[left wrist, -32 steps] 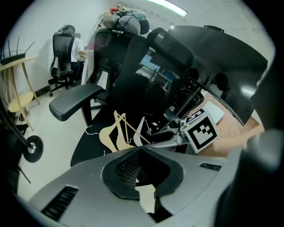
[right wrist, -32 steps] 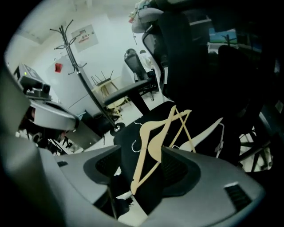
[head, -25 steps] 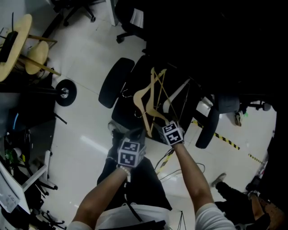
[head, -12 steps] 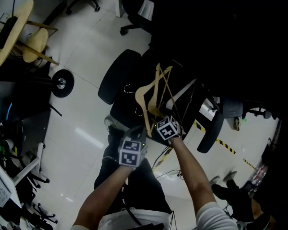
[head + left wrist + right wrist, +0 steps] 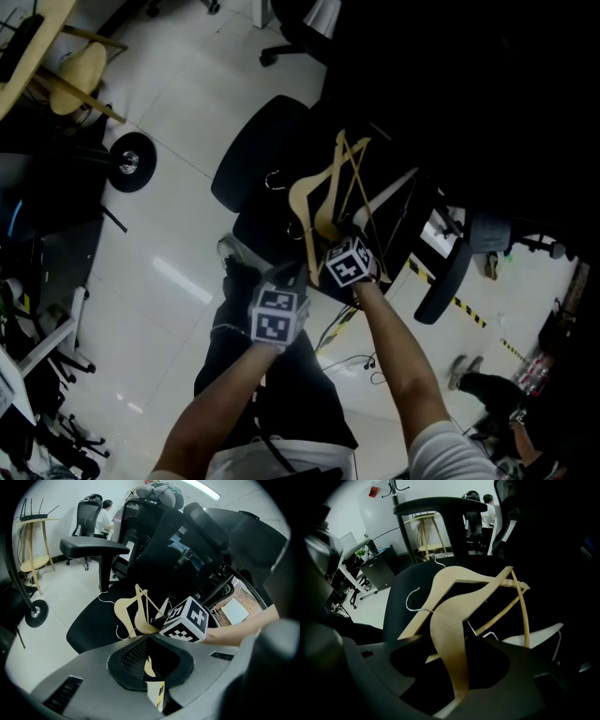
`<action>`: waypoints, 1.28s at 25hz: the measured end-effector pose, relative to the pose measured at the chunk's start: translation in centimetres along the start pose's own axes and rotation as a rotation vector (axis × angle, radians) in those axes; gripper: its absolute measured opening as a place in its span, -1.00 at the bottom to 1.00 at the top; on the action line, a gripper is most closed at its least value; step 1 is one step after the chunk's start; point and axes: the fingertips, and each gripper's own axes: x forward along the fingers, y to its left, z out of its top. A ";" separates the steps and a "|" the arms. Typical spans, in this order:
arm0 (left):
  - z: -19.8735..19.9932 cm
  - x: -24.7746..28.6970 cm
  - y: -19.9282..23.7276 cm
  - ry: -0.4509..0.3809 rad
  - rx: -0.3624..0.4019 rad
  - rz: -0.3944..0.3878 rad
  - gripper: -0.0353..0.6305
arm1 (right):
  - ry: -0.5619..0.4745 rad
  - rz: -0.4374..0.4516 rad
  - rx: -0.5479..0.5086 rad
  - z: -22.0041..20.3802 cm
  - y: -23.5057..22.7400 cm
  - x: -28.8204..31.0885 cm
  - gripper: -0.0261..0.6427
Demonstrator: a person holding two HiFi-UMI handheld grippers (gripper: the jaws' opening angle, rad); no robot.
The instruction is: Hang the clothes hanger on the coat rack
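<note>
Over office chair (image 5: pixel 89 625), we hold clothes hanger (image 5: pixel 445 639), left gripper (image 5: pixel 150 665) and right gripper (image 5: pixel 457 695) both clamped on its wood. Risk: second hanger (image 5: pixel 487 585) tangled alongside; hooks (image 5: pixel 411 599) may snag, twisting grip loose.

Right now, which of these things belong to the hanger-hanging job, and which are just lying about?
Job: wooden hangers, clamped in the left tool and right tool.
Lying about: office chair, wooden stool, black wheel, striped floor tape.
</note>
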 end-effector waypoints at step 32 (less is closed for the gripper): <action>10.4 -10.7 -4.5 -0.174 0.156 0.014 -0.90 | -0.548 0.341 0.633 10.1 1.7 -20.8 -0.23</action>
